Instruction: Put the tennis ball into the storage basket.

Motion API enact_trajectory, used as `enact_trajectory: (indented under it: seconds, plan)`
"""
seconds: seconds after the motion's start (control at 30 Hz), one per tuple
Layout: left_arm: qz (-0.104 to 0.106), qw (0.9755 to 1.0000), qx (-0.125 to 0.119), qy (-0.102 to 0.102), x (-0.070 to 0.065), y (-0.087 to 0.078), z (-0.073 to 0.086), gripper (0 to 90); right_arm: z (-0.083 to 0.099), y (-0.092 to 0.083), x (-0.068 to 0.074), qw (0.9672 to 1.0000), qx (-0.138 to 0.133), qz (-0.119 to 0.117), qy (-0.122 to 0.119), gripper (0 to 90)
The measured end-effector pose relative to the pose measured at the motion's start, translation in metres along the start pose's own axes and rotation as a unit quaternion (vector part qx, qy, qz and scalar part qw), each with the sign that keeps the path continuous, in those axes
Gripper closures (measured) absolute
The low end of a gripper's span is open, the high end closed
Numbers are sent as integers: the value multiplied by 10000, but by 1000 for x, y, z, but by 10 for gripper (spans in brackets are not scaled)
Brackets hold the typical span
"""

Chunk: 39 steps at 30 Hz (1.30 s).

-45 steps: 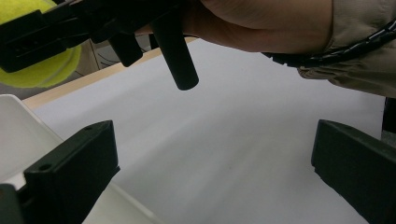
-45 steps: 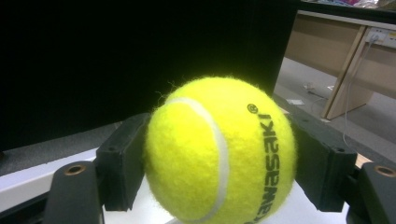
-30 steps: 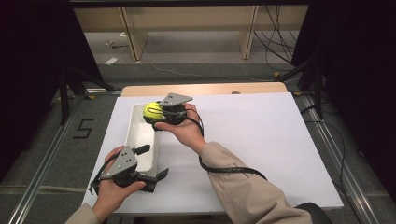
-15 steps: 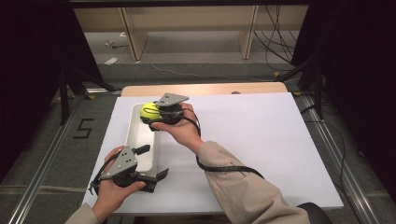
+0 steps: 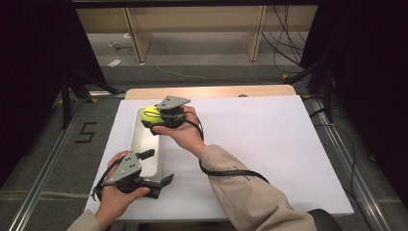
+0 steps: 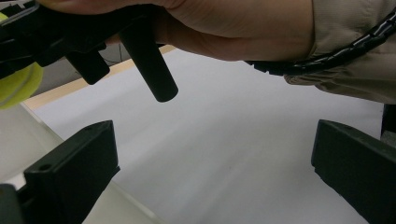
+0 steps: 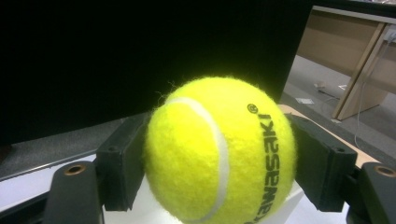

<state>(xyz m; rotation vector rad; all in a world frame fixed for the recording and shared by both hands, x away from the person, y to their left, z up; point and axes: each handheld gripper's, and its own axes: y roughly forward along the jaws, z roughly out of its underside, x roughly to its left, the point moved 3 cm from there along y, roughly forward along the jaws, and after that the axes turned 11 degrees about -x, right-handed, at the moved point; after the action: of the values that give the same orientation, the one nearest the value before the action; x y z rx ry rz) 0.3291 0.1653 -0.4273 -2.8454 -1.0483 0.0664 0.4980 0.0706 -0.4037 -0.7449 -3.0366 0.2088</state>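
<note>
right gripper [image 5: 153,121] has its jaws clamped across the tennis ball [image 7: 219,149], upper left of the frame, over the white tray [image 5: 139,144]. light, fuzzy, springy; squeeze the widest middle. left gripper [image 5: 159,168] jaws open, empty.

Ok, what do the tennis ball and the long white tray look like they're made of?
Tennis ball: fuzzy yellow felt, fibres standing off its edge, with a smooth white seam; presumably rubber underneath. Tray: looks like smooth moulded plastic, slightly glossy with rounded corners, though glazed ceramic can't be ruled out.
</note>
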Motion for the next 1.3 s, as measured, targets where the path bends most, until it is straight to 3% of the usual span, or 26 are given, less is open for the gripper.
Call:
enact_trajectory:
  seconds: [1.3]
  plan:
    - [10,10000,0,-2,0,0,0,2,4,17,5,9998,180,-105,8,272]
